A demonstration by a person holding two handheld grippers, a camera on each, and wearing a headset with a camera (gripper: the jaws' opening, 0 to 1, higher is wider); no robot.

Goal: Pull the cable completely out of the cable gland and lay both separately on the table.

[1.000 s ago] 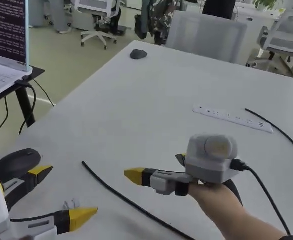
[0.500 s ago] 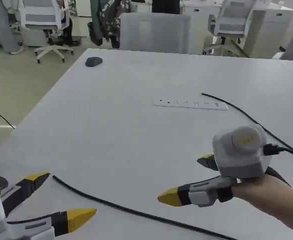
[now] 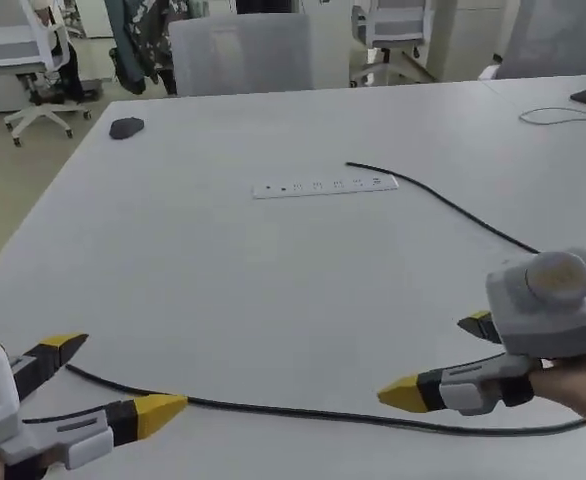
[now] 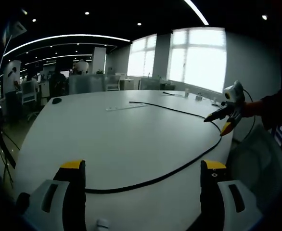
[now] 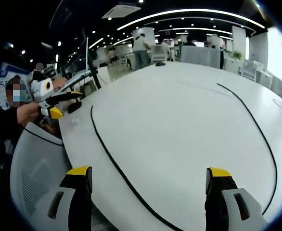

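A long black cable (image 3: 303,411) lies loose on the white table (image 3: 273,270), running from beside my left gripper (image 3: 110,377) to under my right gripper (image 3: 438,357). Both grippers hover over the table's near edge, open, with nothing between their yellow-tipped fingers. In the left gripper view the cable (image 4: 179,168) curves across in front of the left gripper (image 4: 143,166) toward the right gripper (image 4: 225,120). A small pale part (image 5: 74,121), possibly the gland, lies on the table near the left gripper (image 5: 59,103), apart from the cable (image 5: 117,168).
A white power strip (image 3: 323,186) lies mid-table with a second black cord (image 3: 443,205) running from it toward the right. A dark mouse (image 3: 126,127) sits at the far left. Office chairs (image 3: 243,50) stand behind the table.
The head camera has swung to the right. My right gripper has drawn away to the right along the cable, widening the gap to the left gripper. Both stay open.
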